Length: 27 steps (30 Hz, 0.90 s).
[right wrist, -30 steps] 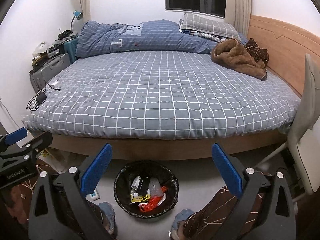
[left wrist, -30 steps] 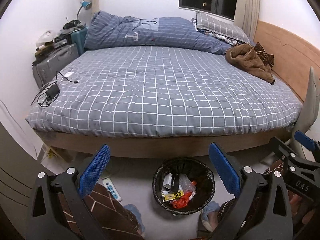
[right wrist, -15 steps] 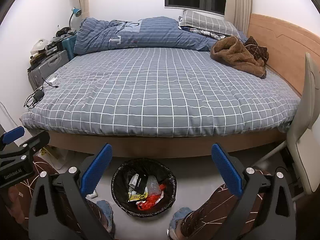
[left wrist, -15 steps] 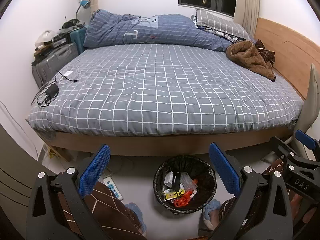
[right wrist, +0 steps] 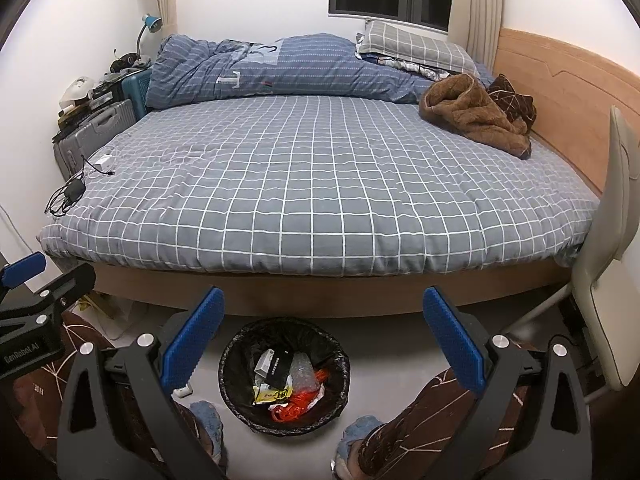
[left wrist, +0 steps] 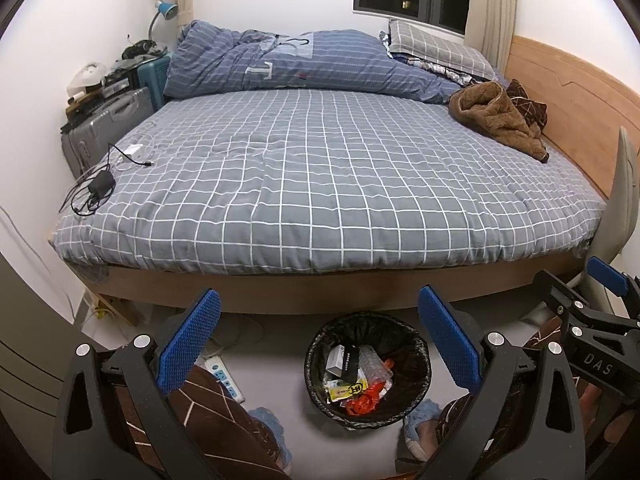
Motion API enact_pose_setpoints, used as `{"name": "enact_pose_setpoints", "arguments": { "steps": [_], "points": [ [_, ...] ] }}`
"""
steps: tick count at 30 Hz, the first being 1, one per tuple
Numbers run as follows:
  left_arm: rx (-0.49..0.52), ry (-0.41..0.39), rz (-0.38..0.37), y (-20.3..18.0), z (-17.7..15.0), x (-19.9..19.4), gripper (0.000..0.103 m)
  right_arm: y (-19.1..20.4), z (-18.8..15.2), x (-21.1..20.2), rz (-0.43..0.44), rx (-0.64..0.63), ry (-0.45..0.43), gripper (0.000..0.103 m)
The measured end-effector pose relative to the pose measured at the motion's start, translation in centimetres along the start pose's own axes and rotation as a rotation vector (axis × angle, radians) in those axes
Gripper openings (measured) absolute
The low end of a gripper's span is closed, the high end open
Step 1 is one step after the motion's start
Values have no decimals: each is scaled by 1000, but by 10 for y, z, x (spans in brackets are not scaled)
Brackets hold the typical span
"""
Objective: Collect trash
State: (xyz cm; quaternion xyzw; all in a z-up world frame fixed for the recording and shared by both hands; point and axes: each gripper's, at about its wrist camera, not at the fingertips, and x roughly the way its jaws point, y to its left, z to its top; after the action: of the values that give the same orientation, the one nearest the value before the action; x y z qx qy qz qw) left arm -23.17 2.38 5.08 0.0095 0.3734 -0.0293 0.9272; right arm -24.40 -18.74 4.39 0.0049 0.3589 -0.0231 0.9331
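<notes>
A black-lined trash bin stands on the floor in front of the bed, holding a white box, a black card, a yellow packet and red wrapping. My left gripper hangs open and empty above the bin's near side. In the right wrist view the same bin sits low centre with its trash showing. My right gripper is also open and empty above it. Each gripper appears at the edge of the other's view: the right gripper and the left gripper.
A large bed with a grey checked cover fills the room ahead. On it lie a brown blanket and chargers with cables. Suitcases stand left, a chair right, and a power strip on the floor. The person's legs and slippers flank the bin.
Both views have drifted only slightly, with the bin staying low in the frames. Both grippers stay open and empty.
</notes>
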Motion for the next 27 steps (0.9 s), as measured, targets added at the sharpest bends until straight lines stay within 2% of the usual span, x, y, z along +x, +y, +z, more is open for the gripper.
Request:
{"name": "enact_pose_setpoints", "arguments": {
  "steps": [16,27],
  "points": [
    [6,22,-24,1,-2,3,97,1,0,1,19,-12,-4,95],
    [12,42,-3,-3,-5,10,97,-3,0,1,45,-11,-16,95]
  ]
}}
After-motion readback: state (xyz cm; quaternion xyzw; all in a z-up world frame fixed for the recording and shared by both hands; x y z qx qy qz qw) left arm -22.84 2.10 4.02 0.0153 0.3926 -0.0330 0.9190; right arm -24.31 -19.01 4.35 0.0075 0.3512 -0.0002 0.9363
